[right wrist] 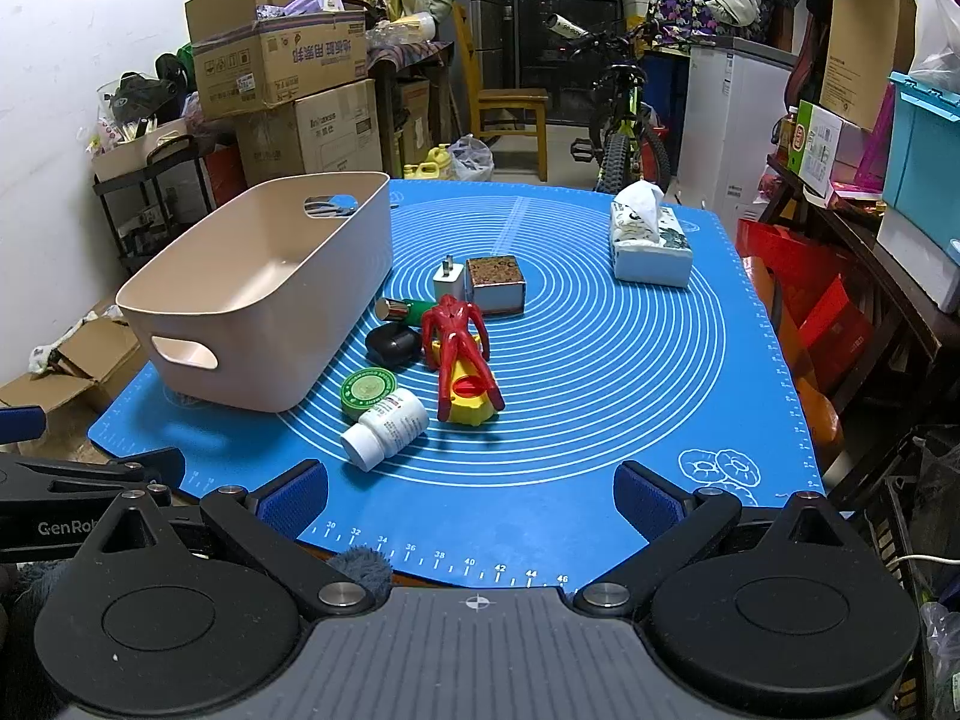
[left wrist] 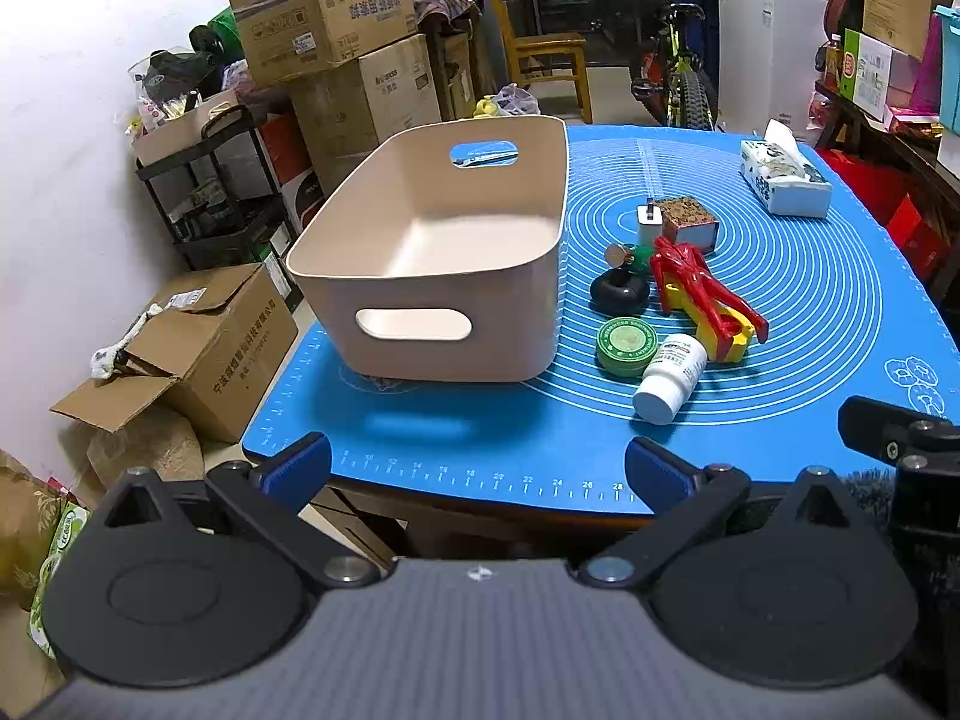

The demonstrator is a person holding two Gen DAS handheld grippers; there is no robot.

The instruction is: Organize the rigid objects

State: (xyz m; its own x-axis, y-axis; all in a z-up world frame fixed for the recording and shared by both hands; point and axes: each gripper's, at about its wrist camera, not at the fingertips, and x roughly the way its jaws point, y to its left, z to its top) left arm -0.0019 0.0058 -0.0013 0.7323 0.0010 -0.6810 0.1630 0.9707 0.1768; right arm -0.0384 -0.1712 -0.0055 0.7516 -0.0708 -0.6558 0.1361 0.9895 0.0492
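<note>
An empty beige bin stands on the left of the blue mat. Right of it lie a white pill bottle, a green tin, a red figure on a yellow toy, a black round object, a green tube, a white charger and a small box. My left gripper and right gripper are open and empty at the mat's near edge.
A tissue box stands at the mat's far right. Cardboard boxes and a black shelf crowd the left wall. A chair and a bicycle stand beyond the table.
</note>
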